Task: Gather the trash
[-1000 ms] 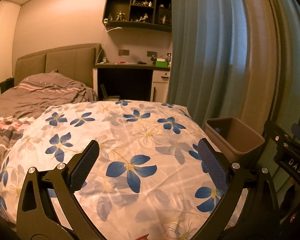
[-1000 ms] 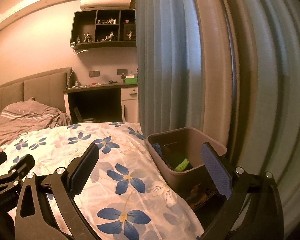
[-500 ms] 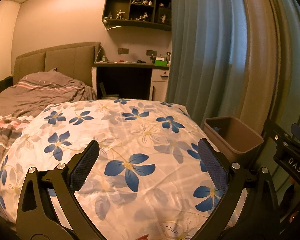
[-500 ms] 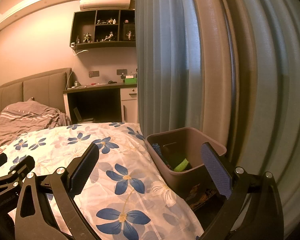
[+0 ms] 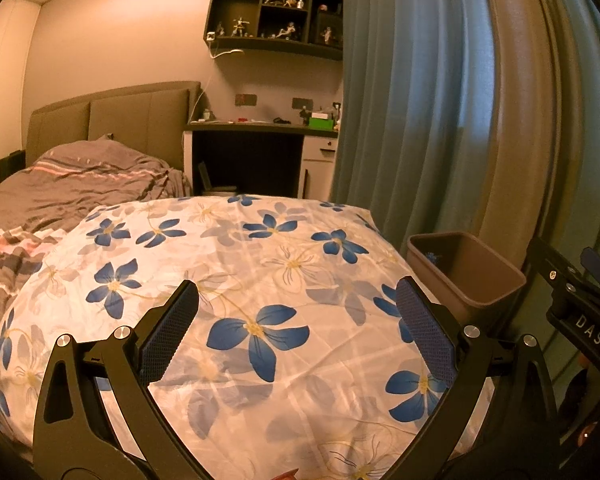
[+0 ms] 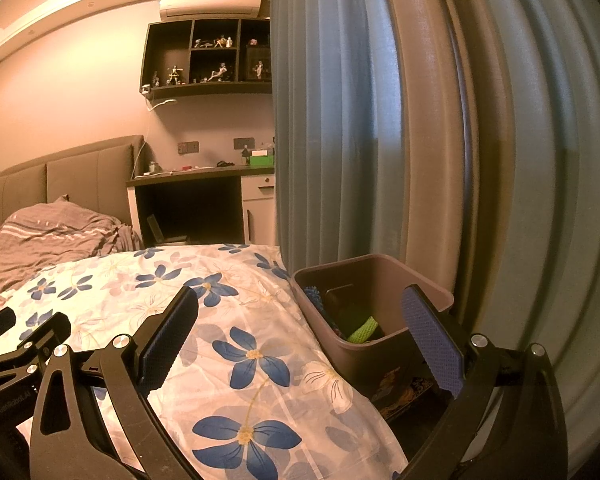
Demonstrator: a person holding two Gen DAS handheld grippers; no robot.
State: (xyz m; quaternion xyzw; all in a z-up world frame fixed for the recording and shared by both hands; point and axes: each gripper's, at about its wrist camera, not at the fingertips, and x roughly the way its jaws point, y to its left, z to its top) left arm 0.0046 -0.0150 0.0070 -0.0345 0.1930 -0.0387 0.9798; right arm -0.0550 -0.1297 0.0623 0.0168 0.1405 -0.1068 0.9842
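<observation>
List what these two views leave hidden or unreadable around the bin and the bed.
- Bin contents: right wrist view shows only a green piece and something blue; the near wall hides the rest. In the left wrist view the inside is mostly dark.
- Floor beside the bed: covered by the floral quilt.
- Red scrap: cut off by the left view's bottom edge.
- Shelf figures: too small.

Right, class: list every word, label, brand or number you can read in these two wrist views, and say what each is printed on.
"DAS" in white letters on the black body of the right gripper, seen at the edge of the left wrist view.
Faint lettering on the black body of the left gripper, seen in the right wrist view: too blurred to read.
Mark on the white wall air conditioner: too small to read.
Picture on the brown plastic bin: no readable words.
</observation>
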